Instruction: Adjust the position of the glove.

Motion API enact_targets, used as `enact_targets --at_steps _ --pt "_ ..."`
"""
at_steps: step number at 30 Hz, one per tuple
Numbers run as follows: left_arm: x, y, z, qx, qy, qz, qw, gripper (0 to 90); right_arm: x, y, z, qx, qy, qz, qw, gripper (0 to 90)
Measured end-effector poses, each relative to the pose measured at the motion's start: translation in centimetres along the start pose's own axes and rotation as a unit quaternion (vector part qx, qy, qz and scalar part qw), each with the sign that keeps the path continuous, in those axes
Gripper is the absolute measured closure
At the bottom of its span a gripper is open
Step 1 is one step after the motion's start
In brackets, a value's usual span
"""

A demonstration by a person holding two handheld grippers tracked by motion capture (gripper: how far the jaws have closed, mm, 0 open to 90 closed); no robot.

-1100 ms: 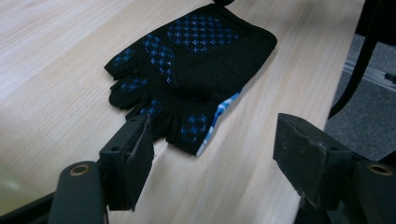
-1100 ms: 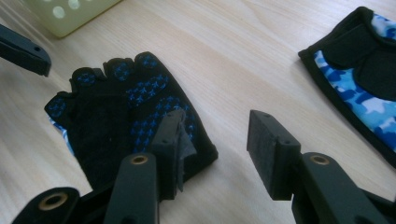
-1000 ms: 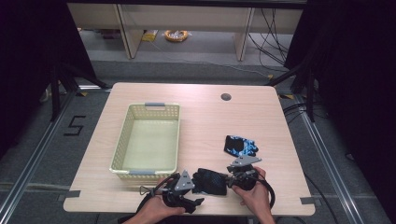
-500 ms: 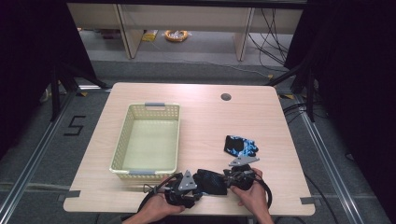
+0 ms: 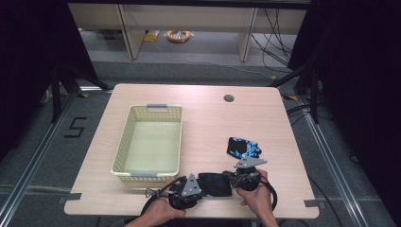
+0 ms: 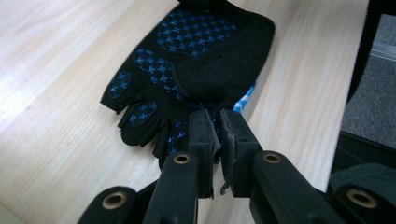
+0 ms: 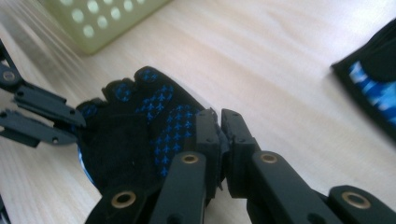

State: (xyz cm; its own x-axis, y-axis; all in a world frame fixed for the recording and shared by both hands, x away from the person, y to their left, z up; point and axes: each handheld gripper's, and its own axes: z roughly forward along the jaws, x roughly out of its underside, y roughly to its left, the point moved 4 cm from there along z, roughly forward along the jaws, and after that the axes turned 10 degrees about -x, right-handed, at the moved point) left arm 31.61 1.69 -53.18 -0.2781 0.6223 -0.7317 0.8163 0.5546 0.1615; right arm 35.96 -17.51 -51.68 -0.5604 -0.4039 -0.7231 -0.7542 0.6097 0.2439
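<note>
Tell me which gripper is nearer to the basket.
Left. The left gripper sits just below the basket's near right corner, clamped on the near glove. The right gripper pinches the glove's other end, farther right of the basket.

Black glove [image 6: 196, 60] with blue cross print, pale yellow basket [image 5: 124, 142], light wood table [image 5: 203, 113]

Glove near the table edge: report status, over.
Left gripper and right gripper just closed, both pinching the glove. Glove flat on table. Basket path clear.

Bare table [image 5: 208, 118] ahead; basket [image 5: 150, 142] left, second glove [image 5: 243, 147] right
</note>
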Motion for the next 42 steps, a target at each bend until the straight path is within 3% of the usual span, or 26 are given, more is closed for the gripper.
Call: enact_targets --at_steps 5,7,8,11,14,17,19,22,23,28,29,31,32,33,35,36,37,38,39,41,42 --pt "-0.9 0.1 0.0 -0.002 -0.009 -0.007 0.9999 82.8 -0.6 -0.3 -0.4 0.01 -0.011 -0.008 0.9999 86.8" --pt "-1.2 0.1 0.4 -0.002 -0.009 -0.014 0.9999 82.7 -0.7 -0.6 -0.6 0.007 -0.012 0.003 0.9999 86.8" --pt "-1.2 0.2 0.5 -0.002 -0.008 -0.008 0.9999 82.5 -0.8 -0.8 -0.7 0.015 -0.012 0.004 0.9998 86.7" --pt "-1.3 0.1 1.1 0.003 -0.006 -0.017 0.9998 82.2 -0.7 -1.4 -0.7 0.019 -0.004 0.008 0.9998 86.7" --pt "-1.1 0.0 1.5 0.006 0.002 -0.01 0.9999 81.4 -0.3 -1.7 -0.1 0.023 0.013 0.01 0.9996 86.5" --pt "-0.8 -0.1 1.9 0.009 0.006 -0.018 0.9998 79.6 0.1 -1.9 0.3 0.031 0.03 0.001 0.9991 85.7" --pt "-0.8 -0.1 1.9 0.011 0.006 -0.016 0.9998 78.8 0.1 -1.8 0.3 0.03 0.034 0.009 0.9989 85.2" --pt "-0.7 0.0 1.9 0.011 0.01 -0.021 0.9997 73.3 0.4 -2.0 0.6 0.042 0.045 -0.003 0.9981 80.8" --pt "-0.7 -0.2 1.8 0.02 0.009 -0.029 0.9994 70.2 0.4 -2.0 0.6 0.048 0.046 -0.004 0.9977 76.6" --pt "-0.8 -0.2 1.1 0.022 0.007 -0.036 0.9991 50.6 -0.3 -2.2 0.0 0.061 0.02 0.014 0.9979 59.5" --pt "-0.8 -0.2 0.8 0.024 0.005 -0.047 0.9986 43.7 -0.5 -2.7 -0.3 0.07 0.0 0.017 0.9974 53.9" --pt "-0.8 -0.1 0.1 0.025 -0.001 -0.053 0.9983 40.8 -0.6 -2.8 -0.5 0.076 -0.004 0.028 0.9967 51.3" --pt "-0.8 0.1 -0.3 0.025 -0.001 -0.042 0.9988 38.4 -0.7 -3.3 -0.7 0.086 -0.009 0.028 0.9958 49.0" --pt "-0.5 -0.1 -1.2 0.031 -0.004 -0.051 0.9982 36.5 -1.0 -4.0 -0.7 0.096 -0.028 0.055 0.9935 46.1" --pt "-0.4 -0.1 -1.6 0.032 -0.01 -0.046 0.9984 34.7 -1.2 -4.4 -0.8 0.103 -0.033 0.054 0.9927 45.5" --pt "-0.1 -0.4 -2.1 0.032 -0.015 -0.066 0.9972 34.7 -1.4 -5.0 -0.7 0.112 -0.039 0.049 0.9917 45.2" --pt "0.2 -0.3 -2.5 0.033 -0.017 -0.056 0.9977 34.1 -2.3 -5.8 -0.6 0.129 -0.037 0.054 0.9895 44.3" --pt "0.5 -0.4 -2.8 0.032 -0.013 -0.068 0.9971 34.1 -2.3 -5.8 -0.6 0.129 -0.037 0.054 0.9895 44.3" --pt "1.2 -0.3 -3.4 0.034 -0.01 -0.059 0.9977 32.8 -3.1 -6.5 -0.4 0.148 -0.038 0.048 0.9872 44.3" --pt "1.8 -0.4 -3.7 0.033 -0.002 -0.07 0.997 32.4 -3.4 -6.7 -0.2 0.15 -0.04 0.047 0.9868 44.5" --pt "2.2 -0.4 -3.8 0.034 -0.006 -0.076 0.9966 31.8 -3.9 -6.9 0.0 0.149 -0.041 0.06 0.9861 44.6"
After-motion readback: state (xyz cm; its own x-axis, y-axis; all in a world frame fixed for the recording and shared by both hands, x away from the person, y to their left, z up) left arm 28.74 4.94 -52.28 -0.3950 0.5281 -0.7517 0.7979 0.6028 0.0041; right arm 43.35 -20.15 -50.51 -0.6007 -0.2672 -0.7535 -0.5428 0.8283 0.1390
